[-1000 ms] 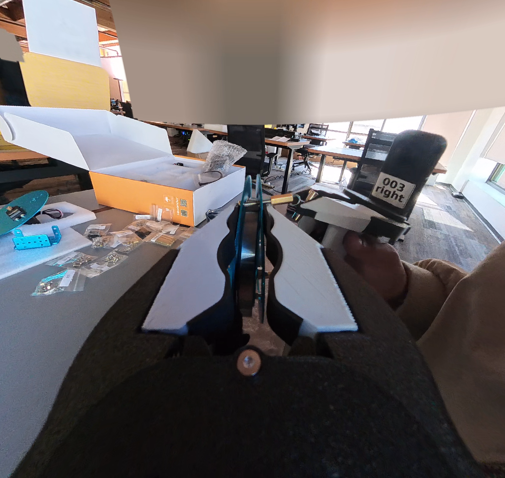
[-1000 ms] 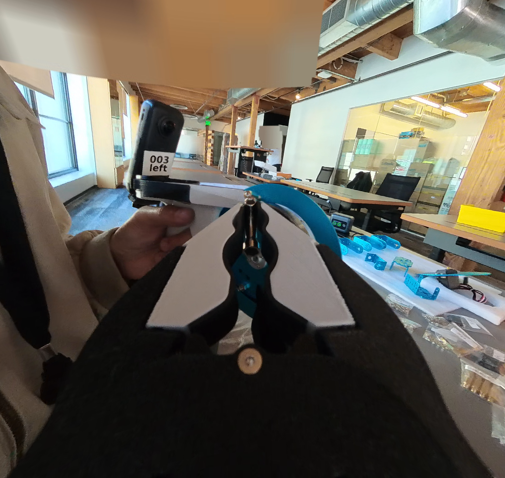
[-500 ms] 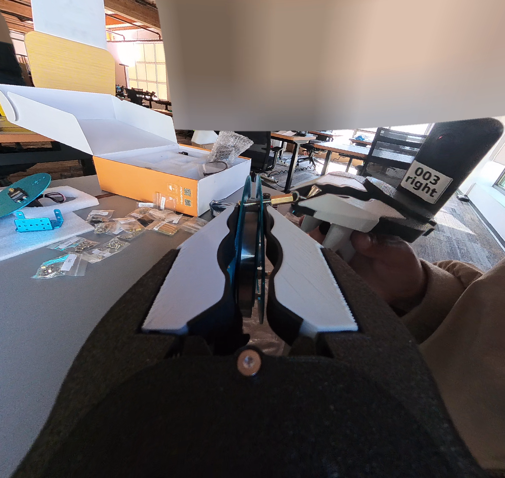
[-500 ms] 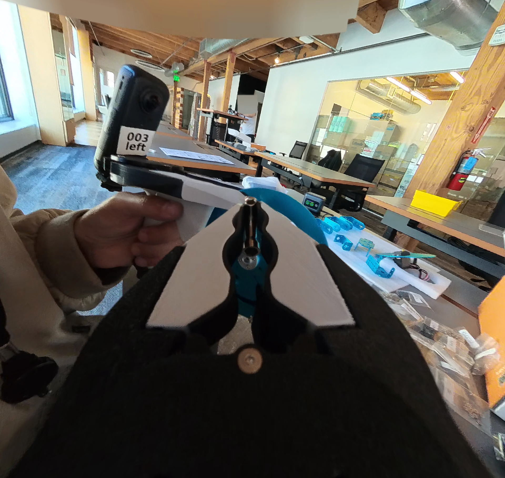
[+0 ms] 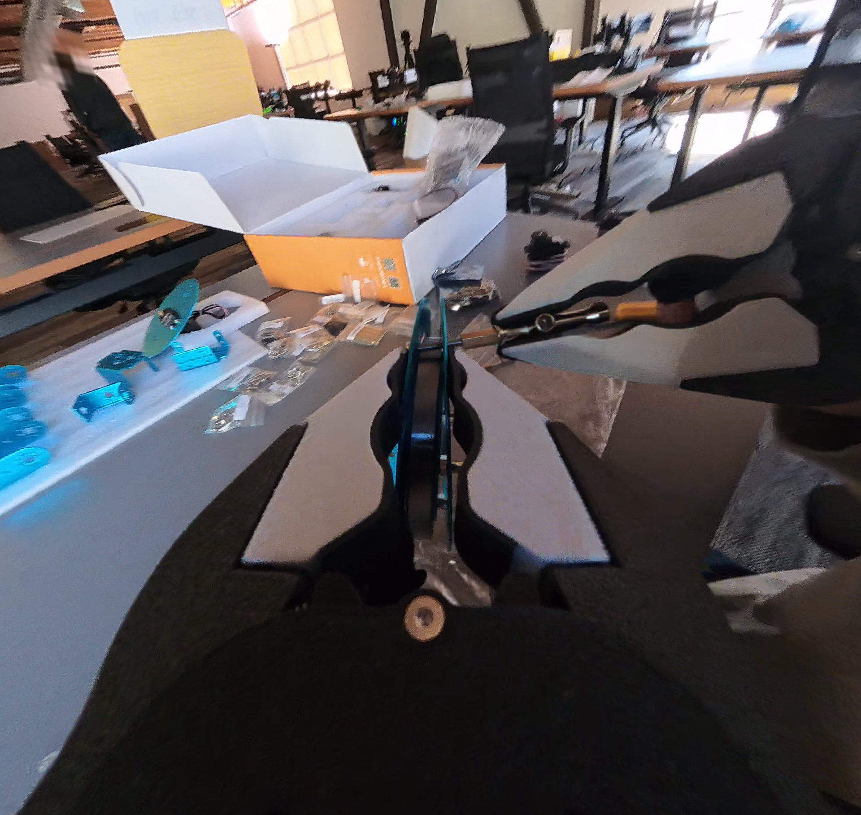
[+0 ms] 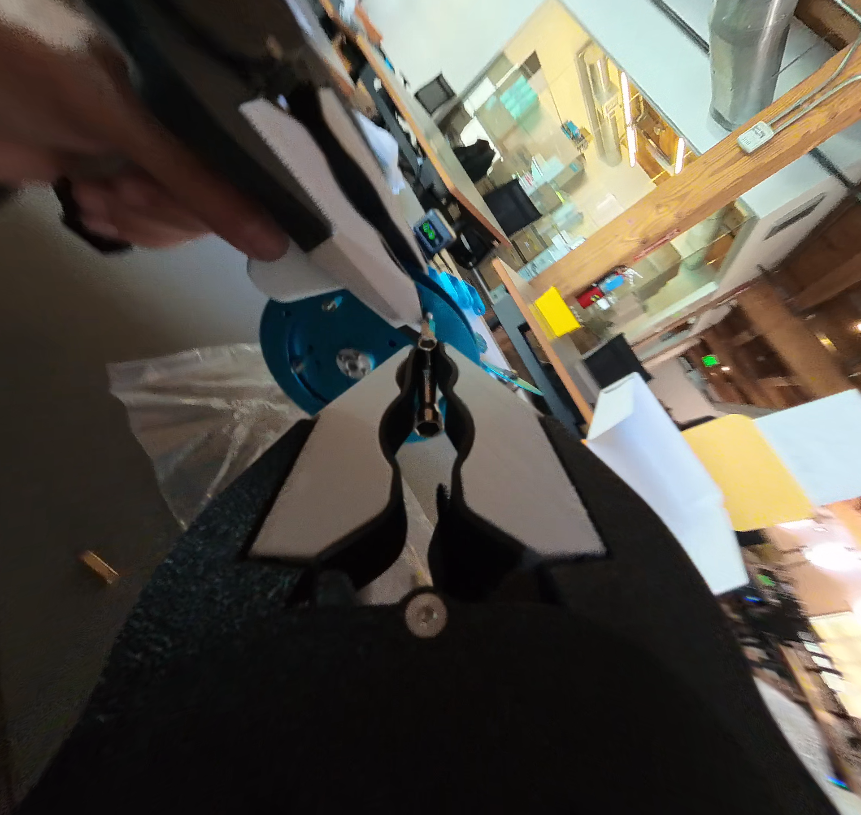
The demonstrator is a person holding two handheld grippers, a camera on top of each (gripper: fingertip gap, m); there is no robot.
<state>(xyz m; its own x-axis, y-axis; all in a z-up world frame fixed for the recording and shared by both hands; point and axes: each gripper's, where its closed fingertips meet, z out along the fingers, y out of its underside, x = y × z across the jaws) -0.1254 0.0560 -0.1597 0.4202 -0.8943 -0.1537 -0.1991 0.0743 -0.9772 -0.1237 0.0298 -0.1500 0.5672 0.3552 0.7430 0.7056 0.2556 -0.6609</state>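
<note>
My left gripper (image 5: 426, 350) is shut on a blue two-disc metal assembly (image 5: 421, 420), held edge-on above the grey table (image 5: 116, 536). My right gripper (image 5: 496, 336) comes in from the right, shut on a small silver socket wrench (image 5: 573, 316). The wrench tip meets a brass standoff (image 5: 480, 339) on a screw through the discs. In the right wrist view, my right gripper (image 6: 426, 350) grips the wrench (image 6: 426, 394), its tip at the rim of the blue disc (image 6: 321, 350). The left gripper's fingers (image 6: 368, 280) clamp the disc from above, held by a hand (image 6: 140, 178).
An open orange and white box (image 5: 372, 257) stands at the back of the table. A white foam sheet (image 5: 153, 387) with blue brackets lies at the left, with several small hardware bags (image 5: 289, 373) beside it. A clear plastic bag (image 6: 186, 401) and a loose brass standoff (image 6: 98, 568) lie below the grippers. My left and right fingertips are right by each other.
Both grippers have dropped lower and tilted toward the table. The right gripper has rolled with the wrench. The wrench stays at the standoff, and both views are now motion-blurred.
</note>
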